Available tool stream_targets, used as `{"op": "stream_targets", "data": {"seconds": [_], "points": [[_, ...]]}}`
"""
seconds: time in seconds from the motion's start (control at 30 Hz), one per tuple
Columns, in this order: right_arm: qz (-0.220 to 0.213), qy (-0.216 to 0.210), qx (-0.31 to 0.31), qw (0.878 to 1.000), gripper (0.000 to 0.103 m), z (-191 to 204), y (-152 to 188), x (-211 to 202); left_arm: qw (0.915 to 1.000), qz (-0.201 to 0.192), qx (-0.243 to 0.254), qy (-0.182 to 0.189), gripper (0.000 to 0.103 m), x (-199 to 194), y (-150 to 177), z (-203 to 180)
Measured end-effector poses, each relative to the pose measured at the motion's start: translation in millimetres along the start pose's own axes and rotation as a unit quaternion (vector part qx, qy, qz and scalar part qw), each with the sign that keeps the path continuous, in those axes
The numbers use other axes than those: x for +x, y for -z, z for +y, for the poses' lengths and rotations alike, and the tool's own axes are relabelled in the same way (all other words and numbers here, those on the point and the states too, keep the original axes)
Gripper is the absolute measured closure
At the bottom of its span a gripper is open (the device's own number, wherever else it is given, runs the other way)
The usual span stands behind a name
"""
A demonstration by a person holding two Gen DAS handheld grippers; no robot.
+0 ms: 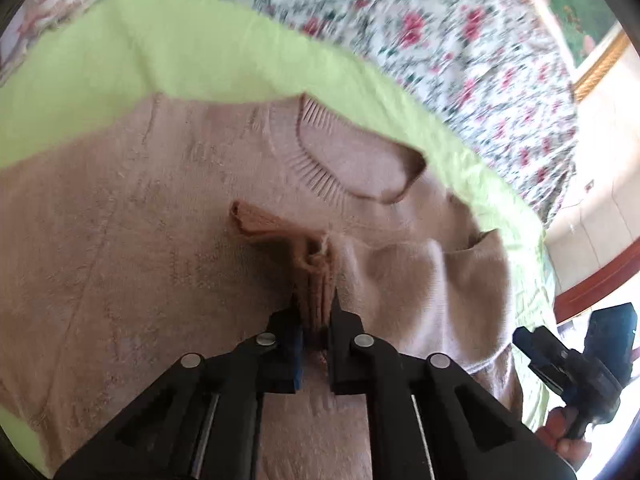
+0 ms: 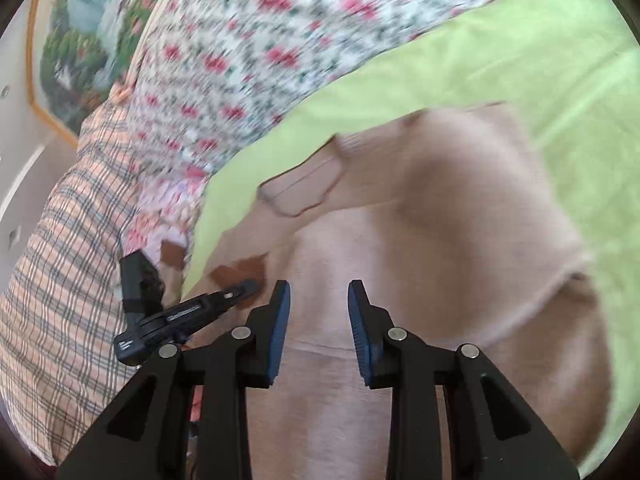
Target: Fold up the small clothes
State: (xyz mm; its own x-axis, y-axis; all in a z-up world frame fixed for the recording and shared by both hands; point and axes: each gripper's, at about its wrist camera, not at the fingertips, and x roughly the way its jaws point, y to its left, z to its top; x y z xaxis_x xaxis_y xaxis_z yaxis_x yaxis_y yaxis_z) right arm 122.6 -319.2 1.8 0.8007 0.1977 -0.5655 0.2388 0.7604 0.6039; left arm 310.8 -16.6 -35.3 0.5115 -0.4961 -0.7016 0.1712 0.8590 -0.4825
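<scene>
— A home, is it?
— A bedroom: a bed under a floral bedspread, with a lime-green blanket over it.
— Anything else?
— A gold-framed landscape painting on a pale wall, a checked cloth at the bed's edge.

No text, label, brand, number or sign can be read in either view. In the right wrist view, the black body of the other gripper bears a small pale marking and a strip of faint lettering, but both are too small and blurred to make out. The sweater shows no tag or print, and neither the green cloth nor the flowered cover carries any writing. The framed picture on the wall shows only painted scenery, with no legible caption.
</scene>
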Motion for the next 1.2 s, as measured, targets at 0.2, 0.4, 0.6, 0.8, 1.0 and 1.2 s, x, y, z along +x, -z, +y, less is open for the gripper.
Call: {"op": "stream_targets", "data": {"seconds": [0.2,0.4,0.6,0.8,1.0,1.2], "points": [[-0.031,0.056,0.017,0.998,0.072,-37.7,-11.8,-31.2,0.9981,-0.047,0.037,-0.017,0.095,-53.0,32.4,11.3],[-0.028,0.104,0.019,0.994,0.072,-64.6,-40.3,-23.6,0.9998,0.021,0.006,0.004,0.075,-28.5,31.5,38.7],[-0.015,0.124,0.013,0.992,0.063,-79.6,-68.7,-0.8,0.997,-0.06,0.021,-0.045,0.097,-59.6,30.6,41.6],[0.036,0.122,-0.012,0.992,0.05,-78.1,-76.6,40.2,0.9978,-0.032,0.027,-0.051,0.097,-52.5,40.6,50.5],[0.027,0.163,-0.065,0.984,0.095,-64.1,-82.7,31.6,0.9966,-0.039,0.055,-0.047,0.097,-52.8,39.5,31.9],[0.057,0.212,-0.079,0.972,0.095,-79.8,-78.9,44.1,0.9951,-0.011,0.077,-0.062,0.096,-32.0,42.6,24.7]]}}
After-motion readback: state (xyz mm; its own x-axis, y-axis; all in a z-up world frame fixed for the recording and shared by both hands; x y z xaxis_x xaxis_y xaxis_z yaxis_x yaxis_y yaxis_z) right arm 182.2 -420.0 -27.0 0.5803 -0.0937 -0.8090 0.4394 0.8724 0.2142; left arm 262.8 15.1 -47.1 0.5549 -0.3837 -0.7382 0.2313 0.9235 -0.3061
